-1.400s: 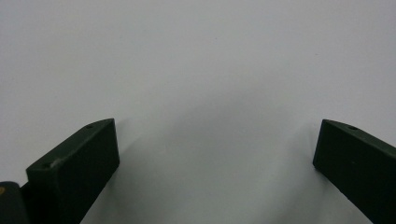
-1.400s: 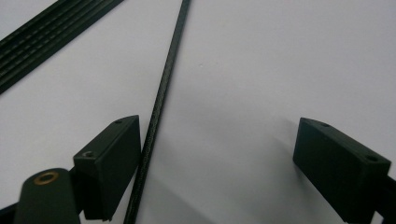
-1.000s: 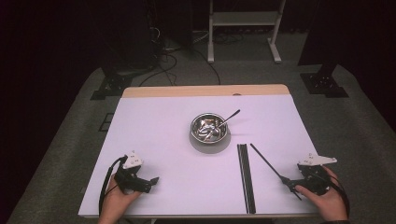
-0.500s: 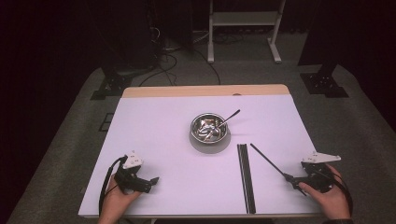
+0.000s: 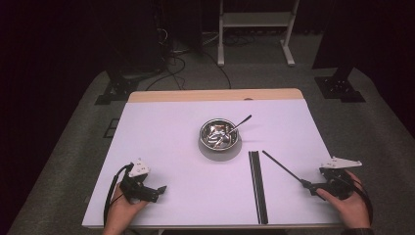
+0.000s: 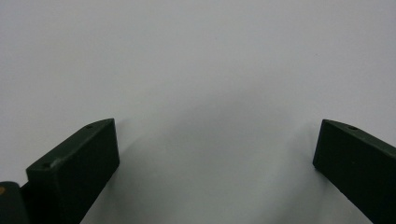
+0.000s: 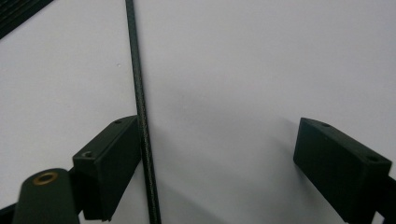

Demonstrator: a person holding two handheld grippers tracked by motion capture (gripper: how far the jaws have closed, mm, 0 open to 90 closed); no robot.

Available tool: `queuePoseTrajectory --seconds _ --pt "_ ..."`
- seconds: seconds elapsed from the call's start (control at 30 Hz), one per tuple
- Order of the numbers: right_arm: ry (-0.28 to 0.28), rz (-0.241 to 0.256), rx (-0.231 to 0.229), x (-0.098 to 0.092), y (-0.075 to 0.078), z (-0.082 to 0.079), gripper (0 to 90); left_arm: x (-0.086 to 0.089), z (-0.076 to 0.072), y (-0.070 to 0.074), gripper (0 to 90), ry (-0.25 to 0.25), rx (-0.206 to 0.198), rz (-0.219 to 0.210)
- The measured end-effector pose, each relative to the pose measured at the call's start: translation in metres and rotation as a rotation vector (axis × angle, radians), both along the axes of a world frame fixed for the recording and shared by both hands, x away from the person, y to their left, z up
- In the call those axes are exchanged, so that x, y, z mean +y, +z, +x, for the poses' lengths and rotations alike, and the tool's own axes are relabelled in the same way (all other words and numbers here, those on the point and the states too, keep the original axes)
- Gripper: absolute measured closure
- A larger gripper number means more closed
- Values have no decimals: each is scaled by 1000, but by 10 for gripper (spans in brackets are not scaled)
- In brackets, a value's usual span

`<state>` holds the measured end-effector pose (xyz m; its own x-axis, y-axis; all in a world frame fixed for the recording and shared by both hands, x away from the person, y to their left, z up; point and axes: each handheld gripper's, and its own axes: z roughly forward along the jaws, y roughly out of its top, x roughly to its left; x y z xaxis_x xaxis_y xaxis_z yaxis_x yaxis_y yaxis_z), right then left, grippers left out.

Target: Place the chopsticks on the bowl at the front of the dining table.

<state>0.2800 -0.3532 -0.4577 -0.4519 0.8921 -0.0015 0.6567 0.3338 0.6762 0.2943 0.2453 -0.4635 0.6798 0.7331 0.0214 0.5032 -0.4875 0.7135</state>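
Note:
A steel bowl [image 5: 219, 136] with a spoon and small metal pieces in it sits mid-table. One thin black rod [image 5: 284, 168] lies slanted on the white table [image 5: 161, 132], its near end at my right gripper [image 5: 310, 188]. In the right gripper view the rod [image 7: 140, 93] runs along the inner face of the left jaw, and the right gripper [image 7: 219, 158] is open wide. My left gripper [image 5: 159, 190] rests at the front left. It stands open [image 6: 217, 154] over bare table with nothing between the jaws.
A pair of long black rods [image 5: 258, 186] lies side by side from below the bowl to the front edge. A wooden strip [image 5: 215, 95] borders the table's far side. Dark stands and cables sit on the floor behind.
My right hand and gripper have drifted slightly to the right along the front edge. The left hand, the bowl and the paired rods have not moved.

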Motion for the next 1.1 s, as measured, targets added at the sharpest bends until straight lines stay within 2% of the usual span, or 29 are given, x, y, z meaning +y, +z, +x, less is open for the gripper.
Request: queuePoseTrajectory --seconds 0.43,0.47,0.97,1.1 --pt "7 2 -2 2 2 1 150 0 0 0 0 0 0 0" --pt "15 10 -13 2 3 1 186 0 0 0 0 0 0 0" --pt "57 47 -29 14 11 8 257 0 0 0 0 0 0 0" --pt "74 43 -30 18 11 10 284 0 0 0 0 0 0 0"
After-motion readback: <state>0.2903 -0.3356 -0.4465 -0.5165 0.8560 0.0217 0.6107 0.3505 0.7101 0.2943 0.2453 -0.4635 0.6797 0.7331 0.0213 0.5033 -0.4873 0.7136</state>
